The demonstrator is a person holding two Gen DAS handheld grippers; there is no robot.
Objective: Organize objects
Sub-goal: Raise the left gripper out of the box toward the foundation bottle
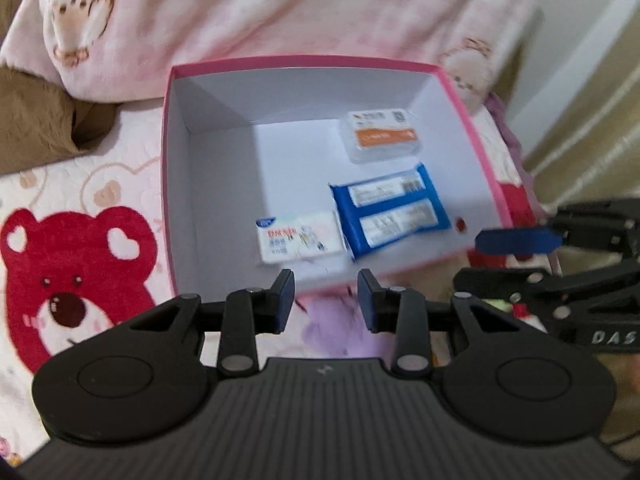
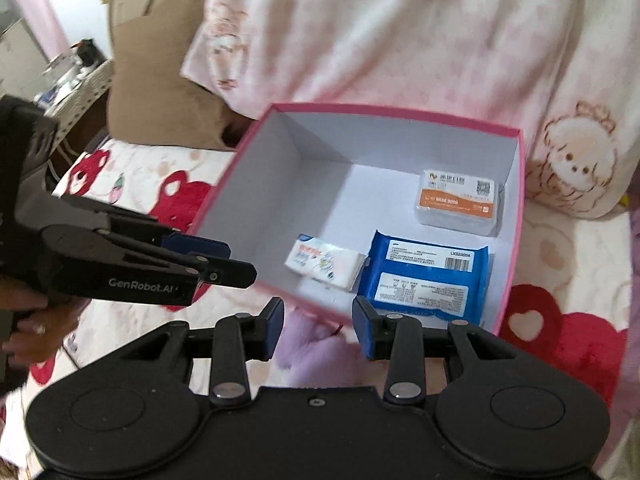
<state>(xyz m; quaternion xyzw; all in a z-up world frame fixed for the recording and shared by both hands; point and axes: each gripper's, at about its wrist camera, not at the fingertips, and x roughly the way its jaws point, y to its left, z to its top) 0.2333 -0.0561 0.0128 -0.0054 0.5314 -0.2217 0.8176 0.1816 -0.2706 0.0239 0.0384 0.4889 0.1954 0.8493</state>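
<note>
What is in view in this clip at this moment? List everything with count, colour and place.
open cardboard box: one, pink outside, white inside, on the bed cover.
clear plastic case with orange label: one, far right corner of the box floor.
blue flat packet with white labels: one, near right of the box floor.
white tissue pack: one, left of the blue packet in the box.
bed cover with red bear print: one, white and red, under the box.
pale pink blanket with cartoon print: one, behind the box.
brown pillow: one, far left.
left gripper: black with blue pads, jaws apart, empty.
right gripper: black with blue pads, jaws apart, empty.
hand: one, holding the left gripper.
</note>
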